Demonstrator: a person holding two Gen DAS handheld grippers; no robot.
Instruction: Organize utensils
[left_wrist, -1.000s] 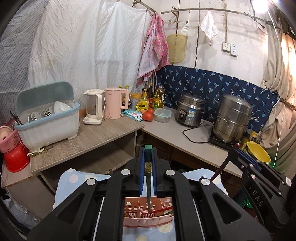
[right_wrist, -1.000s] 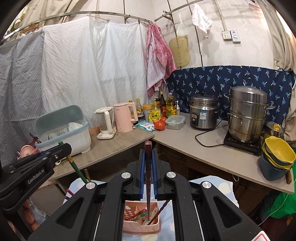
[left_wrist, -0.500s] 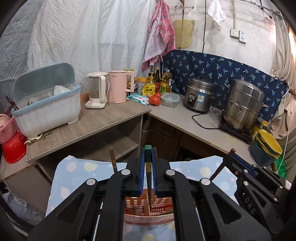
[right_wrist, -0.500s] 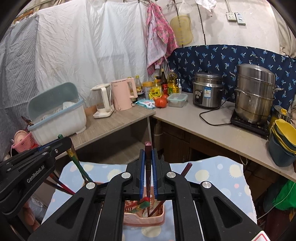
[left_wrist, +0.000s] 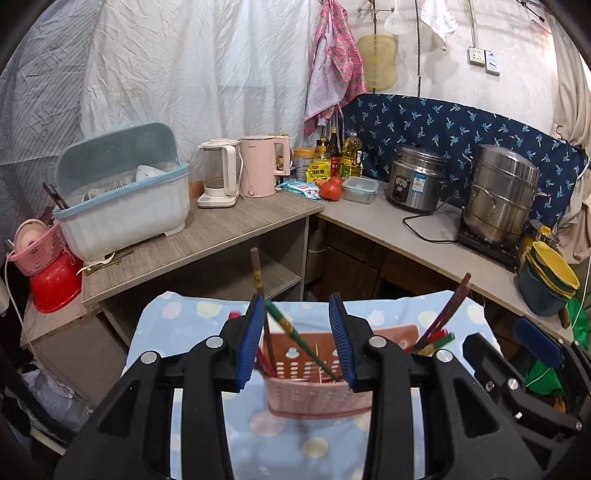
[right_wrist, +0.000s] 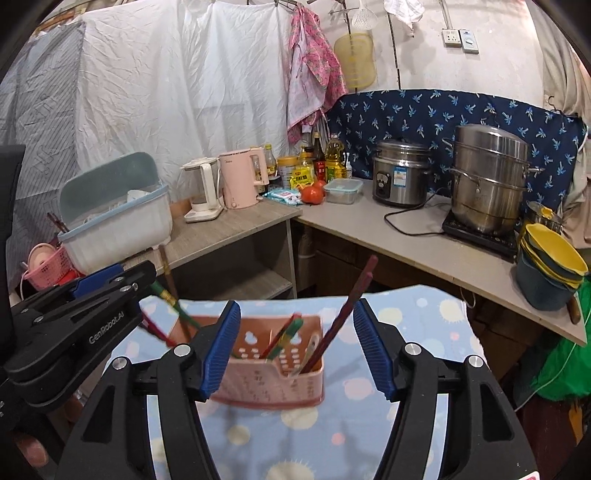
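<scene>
A pink slotted utensil holder (left_wrist: 317, 387) (right_wrist: 258, 373) stands on a table under a blue dotted cloth (left_wrist: 192, 325). My left gripper (left_wrist: 296, 301) hangs just over the holder's left part and its jaws are opening. A green chopstick (left_wrist: 295, 336) leans loose between them into the holder, with a brown chopstick (left_wrist: 256, 273) upright beside the left pad. My right gripper (right_wrist: 295, 306) is over the holder's right part, jaws also opening. Two dark red chopsticks (right_wrist: 347, 310) stand free between its pads in the right compartment. Red and green chopsticks (right_wrist: 284, 336) sit in the middle one.
An L-shaped counter (left_wrist: 221, 236) runs behind the table. It carries a covered dish rack (left_wrist: 122, 206), two kettles (left_wrist: 255, 170), a rice cooker (left_wrist: 413, 177) and a steel steamer pot (left_wrist: 502, 192). Stacked yellow bowls (left_wrist: 550, 273) sit at its right end; a pink basket (left_wrist: 37, 247) is far left.
Both grippers came down toward the holder. Each was shut on a chopstick and now stands apart, with the chopsticks let go into the holder.
</scene>
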